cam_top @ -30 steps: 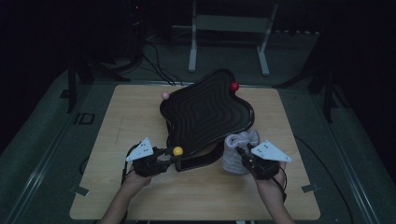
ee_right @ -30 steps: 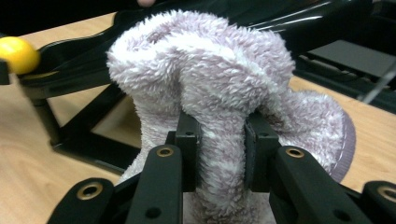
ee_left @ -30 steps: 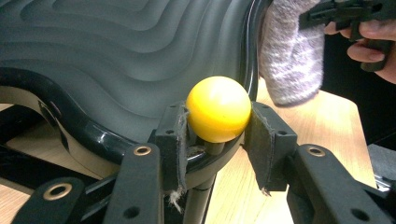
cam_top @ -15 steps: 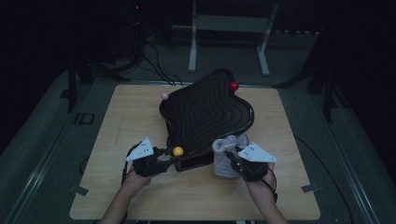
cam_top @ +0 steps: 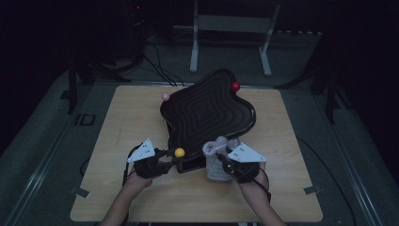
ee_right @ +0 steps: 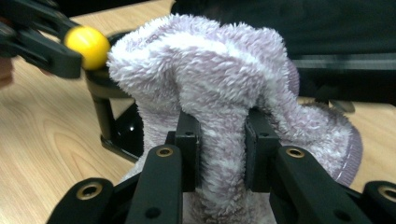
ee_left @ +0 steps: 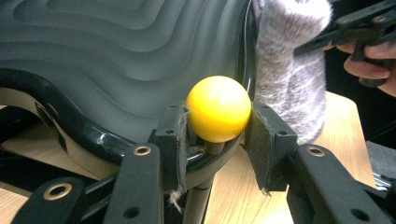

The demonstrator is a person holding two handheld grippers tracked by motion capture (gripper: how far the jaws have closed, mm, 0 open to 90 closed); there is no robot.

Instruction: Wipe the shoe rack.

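Right tongs (ee_right: 218, 149) pinch fluffy lilac-white cloth (ee_right: 224, 88), bunched upright.

High view above the table (cam_top: 117, 141) looking down — both close tongs views on the shared yellow ball (ee_left: 218, 108).

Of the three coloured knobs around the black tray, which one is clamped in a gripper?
The yellow knob, at the tray's near edge, sits clamped between the left gripper's jaws. The red knob and pink knob stand free.

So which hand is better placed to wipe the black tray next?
Right. The right gripper is shut on the cloth, right at the tray edge. The left gripper is busy clamping the yellow knob, probably steadying the tray.
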